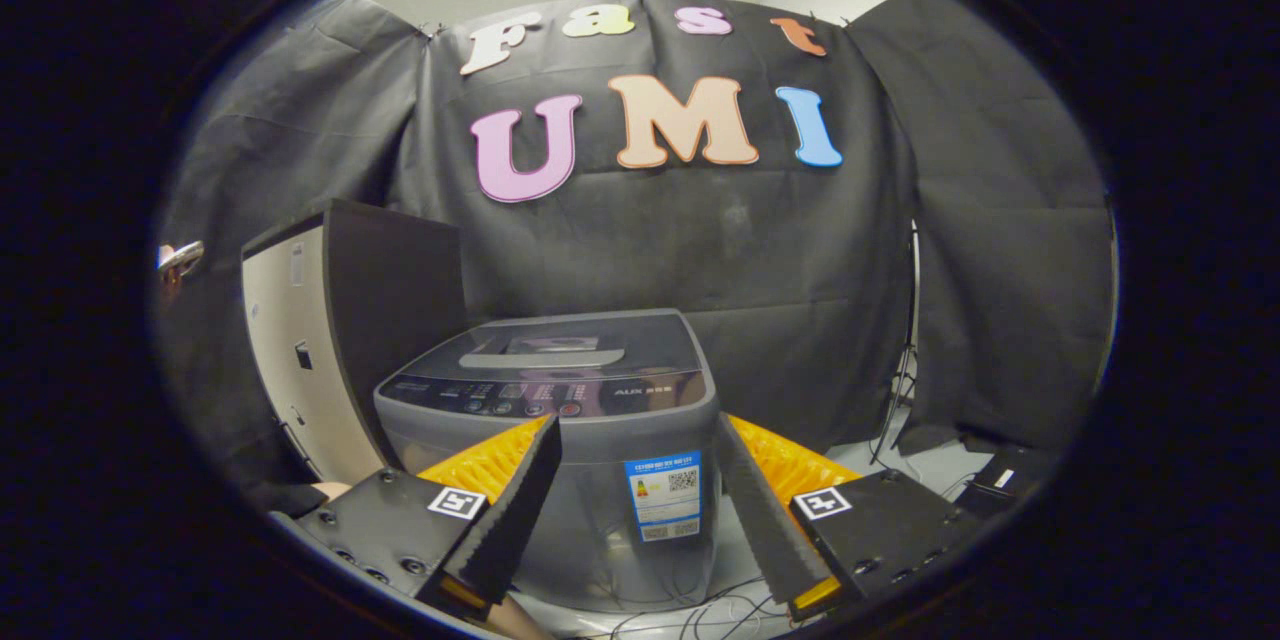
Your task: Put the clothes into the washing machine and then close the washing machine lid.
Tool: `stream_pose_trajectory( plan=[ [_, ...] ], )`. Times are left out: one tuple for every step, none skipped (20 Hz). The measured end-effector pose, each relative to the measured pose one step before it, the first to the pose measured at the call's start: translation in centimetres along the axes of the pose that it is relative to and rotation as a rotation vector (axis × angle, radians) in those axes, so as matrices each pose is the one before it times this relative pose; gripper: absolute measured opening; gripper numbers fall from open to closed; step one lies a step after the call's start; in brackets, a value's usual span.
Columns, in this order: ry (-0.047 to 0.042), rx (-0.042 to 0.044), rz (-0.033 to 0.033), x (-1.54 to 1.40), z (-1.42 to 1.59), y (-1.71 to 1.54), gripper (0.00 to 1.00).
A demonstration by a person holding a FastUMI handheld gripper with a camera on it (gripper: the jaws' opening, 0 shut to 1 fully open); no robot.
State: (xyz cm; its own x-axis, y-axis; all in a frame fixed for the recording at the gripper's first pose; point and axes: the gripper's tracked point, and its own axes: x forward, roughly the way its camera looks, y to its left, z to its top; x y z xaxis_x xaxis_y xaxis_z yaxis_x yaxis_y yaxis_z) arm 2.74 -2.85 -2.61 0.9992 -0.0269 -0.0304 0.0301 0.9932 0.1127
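Tool (638, 440) open (nothing held) before the lid-shut washing machine (560, 390).

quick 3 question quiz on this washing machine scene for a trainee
1. True or false: the washing machine lid is down.
2. The gripper fingers are: A) shut on clothing B) open with nothing between them C) pressing on the lid.
3. What stands beside the machine, next to the black cloth wall?

Key:
1. True; the lid lies flat on top.
2. B; they are spread apart, with the machine's front just beyond them.
3. A tall cabinet with a pale front and a dark side.
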Motion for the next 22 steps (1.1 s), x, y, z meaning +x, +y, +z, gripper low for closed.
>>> stream_pose_trajectory(
  plan=[
    [0.00471, 0.00252, 0.00049, -0.181, -0.103, -0.015, 0.96],
    [0.00040, 0.00264, 0.00117, -0.289, -0.047, -0.002, 0.96],
    [-0.00553, 0.00236, 0.00078, -0.257, 0.142, 0.007, 0.96],
    [-0.01537, 0.00126, 0.00151, -0.366, 0.454, 0.012, 0.96],
    [-0.01093, -0.00041, 0.00098, -0.123, 0.260, 0.032, 0.96],
    [-0.00590, -0.00161, 0.00089, 0.137, -0.055, 0.051, 0.96],
    [-0.00051, -0.00391, 0.00021, 0.058, 0.035, 0.023, 0.96],
    [0.00191, -0.00526, -0.00045, -0.030, -0.156, 0.009, 0.96],
    [0.00081, -0.00549, 0.00021, -0.057, -0.076, 0.045, 0.96],
    [-0.00050, -0.00545, 0.00045, -0.115, 0.073, 0.103, 0.96],
    [-0.00309, -0.00668, 0.00047, -0.127, 0.087, 0.118, 0.96],
    [-0.00288, -0.00955, 0.00037, -0.079, 0.035, 0.141, 0.96],
    [0.00280, -0.01480, 0.00099, 0.093, -0.111, 0.175, 0.96],
    [0.00132, -0.01902, 0.00148, -0.098, -0.048, 0.203, 0.96],
    [0.00427, -0.01891, 0.00244, -0.191, -0.035, 0.214, 0.96],
    [0.00233, -0.01026, 0.00145, -0.241, -0.061, -0.020, 0.96],
    [-0.00356, 0.01139, -0.00355, -0.343, 0.080, -0.330, 0.97],
    [-0.01176, 0.00898, -0.00074, -0.393, 0.268, -0.015, 0.97],
    [0.00182, 0.00028, 0.00173, -0.173, -0.042, 0.127, 0.98],
    [-0.00363, -0.00766, 0.00112, -0.106, -0.052, 0.109, 0.97],
    [0.00438, -0.00110, 0.00057, -0.084, 0.113, 0.024, 0.97],
    [0.00332, -0.00132, 0.00103, 0.208, -0.227, 0.036, 0.97]
  ],
)
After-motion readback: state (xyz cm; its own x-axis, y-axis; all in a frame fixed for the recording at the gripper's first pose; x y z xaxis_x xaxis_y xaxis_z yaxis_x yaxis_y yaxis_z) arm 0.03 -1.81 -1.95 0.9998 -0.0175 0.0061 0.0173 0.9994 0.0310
